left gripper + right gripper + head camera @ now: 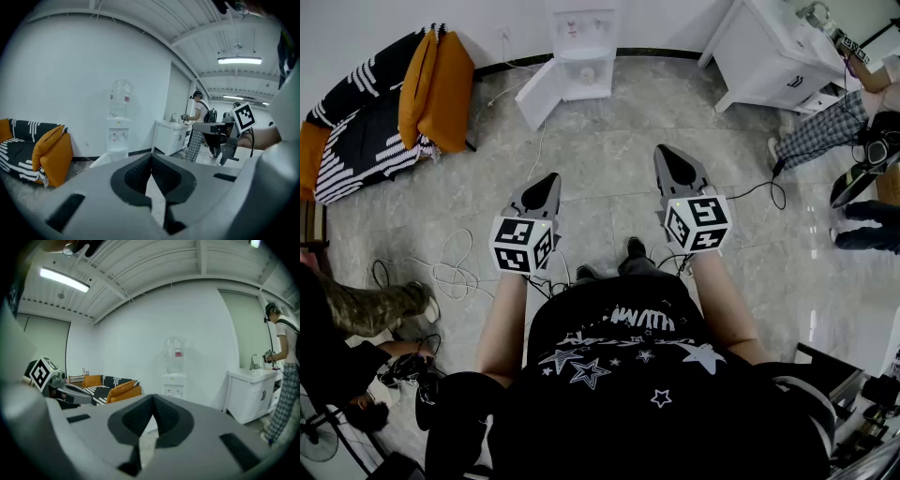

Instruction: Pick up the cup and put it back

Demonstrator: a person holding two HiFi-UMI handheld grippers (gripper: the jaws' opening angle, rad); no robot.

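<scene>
The left gripper [548,178] and the right gripper [664,152] were both clenched, jaw tips together with nothing between them. They hung side by side over the floor [609,141], pointing toward the water dispenser [583,52]. The cup could not be made out in any of the 3 views.

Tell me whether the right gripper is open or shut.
Shut. In the right gripper view, the dark-padded fingers of the grey right gripper meet at their tips, with nothing between them.

Count: grippers 2, namely left gripper [551,178] and right gripper [664,150]. Water dispenser [581,66]: 1. Striped sofa [356,122]: 1. White cabinet [764,52]: 1.
</scene>
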